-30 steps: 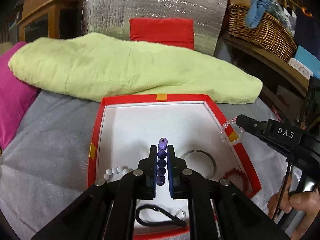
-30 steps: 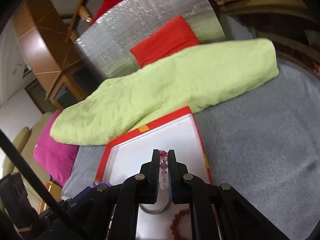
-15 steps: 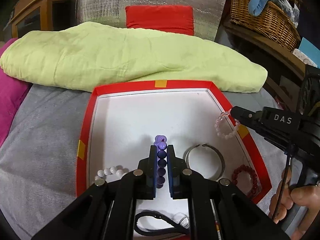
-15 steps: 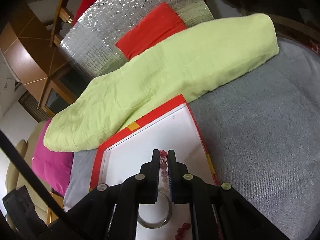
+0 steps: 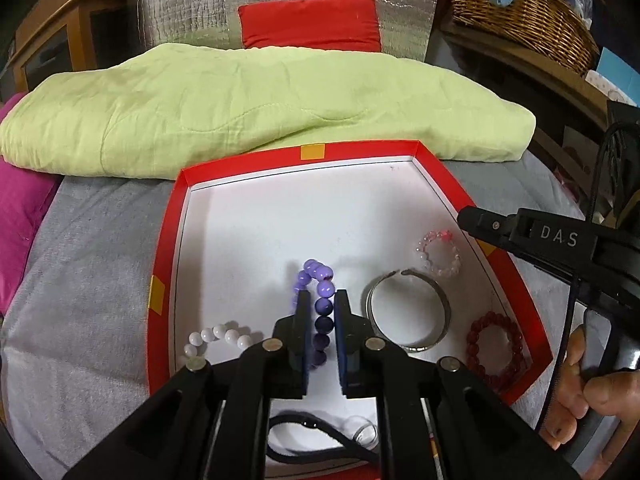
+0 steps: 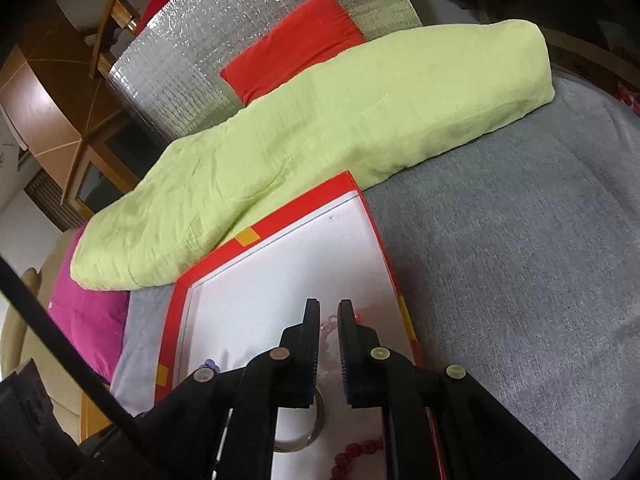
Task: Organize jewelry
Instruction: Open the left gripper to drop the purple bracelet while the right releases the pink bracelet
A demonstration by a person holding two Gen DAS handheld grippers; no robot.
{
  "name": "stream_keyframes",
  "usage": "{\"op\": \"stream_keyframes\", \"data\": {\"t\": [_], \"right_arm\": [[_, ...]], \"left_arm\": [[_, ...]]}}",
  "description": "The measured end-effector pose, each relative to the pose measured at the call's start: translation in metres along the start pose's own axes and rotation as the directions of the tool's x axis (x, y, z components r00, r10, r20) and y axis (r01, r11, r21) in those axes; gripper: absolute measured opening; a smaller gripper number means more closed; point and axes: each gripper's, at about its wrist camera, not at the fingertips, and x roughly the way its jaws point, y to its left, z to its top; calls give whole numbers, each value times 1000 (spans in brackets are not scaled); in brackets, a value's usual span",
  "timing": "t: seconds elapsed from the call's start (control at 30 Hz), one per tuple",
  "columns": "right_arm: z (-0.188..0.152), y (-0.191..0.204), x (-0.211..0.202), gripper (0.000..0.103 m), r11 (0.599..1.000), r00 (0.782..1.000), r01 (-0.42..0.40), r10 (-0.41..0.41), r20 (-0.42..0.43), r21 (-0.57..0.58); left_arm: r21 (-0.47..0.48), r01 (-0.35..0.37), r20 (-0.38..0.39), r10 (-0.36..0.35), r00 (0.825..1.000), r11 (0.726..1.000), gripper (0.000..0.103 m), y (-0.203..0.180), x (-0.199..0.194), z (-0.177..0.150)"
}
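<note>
A red-rimmed box lid [image 5: 164, 264] with a white floor lies on the grey cover. My left gripper [image 5: 320, 300] is shut on a purple bead bracelet [image 5: 318, 296], low over the white floor. A pale pink bead bracelet [image 5: 438, 254] lies loose on the floor, just below my right gripper's tip [image 5: 470, 218]. In the right wrist view my right gripper [image 6: 329, 308] has its jaws slightly parted, with the pink beads [image 6: 328, 326] blurred between them, lying below. A silver bangle [image 5: 408, 312], a red bead bracelet [image 5: 496, 344], white beads [image 5: 218, 336] and a black cord [image 5: 312, 428] also lie inside.
A light green folded quilt [image 5: 240, 108] lies behind the lid, with a red cushion [image 5: 310, 20] and silver foil panel behind. A magenta pillow [image 5: 20, 208] is at left. A wicker basket [image 5: 528, 4] stands on a shelf at right.
The pink bracelet has left my right gripper and now lies in the lid; those jaws have parted. My left gripper has lowered the purple bracelet toward the lid floor.
</note>
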Motion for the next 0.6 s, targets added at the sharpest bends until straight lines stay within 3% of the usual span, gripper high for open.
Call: {"op": "stream_keyframes", "data": {"t": [0.07,0.1,0.13,0.17,0.23,0.47,0.53,0.6], "right_arm": [[-2,2,-3,12,1000,1000,20,-20,4,-20],[-3,3,-5,12,999,1000,29,-29,3,-26],[-3,2,-6,12,999,999,33,-33,0,-27],[-4,1,-8,15,999,999,35,-35,-5,-22],[-4,-2,-13,29,999,999,36,-36,-9,-7],[-8,-3,-45,32,1000,999,22,-21,32,-19],[-10,-2,-54,37,999,999,23,-22,43,-31],[-13,0,-65,44,999,998,29,-26,60,-41]], "left_arm": [[8,-14,-3,14,1000,1000,35,0,-2,-1],[9,-26,1,26,1000,1000,50,0,-5,-2],[12,-38,13,38,999,999,56,1,-8,-3],[15,-43,19,43,999,999,57,1,-10,-4],[17,-44,23,44,999,999,60,3,-16,-4],[-20,-43,45,44,998,999,68,10,-40,-12],[-41,-53,65,56,996,998,76,11,-49,-14],[-60,-73,76,77,994,996,76,12,-55,-18]]}}
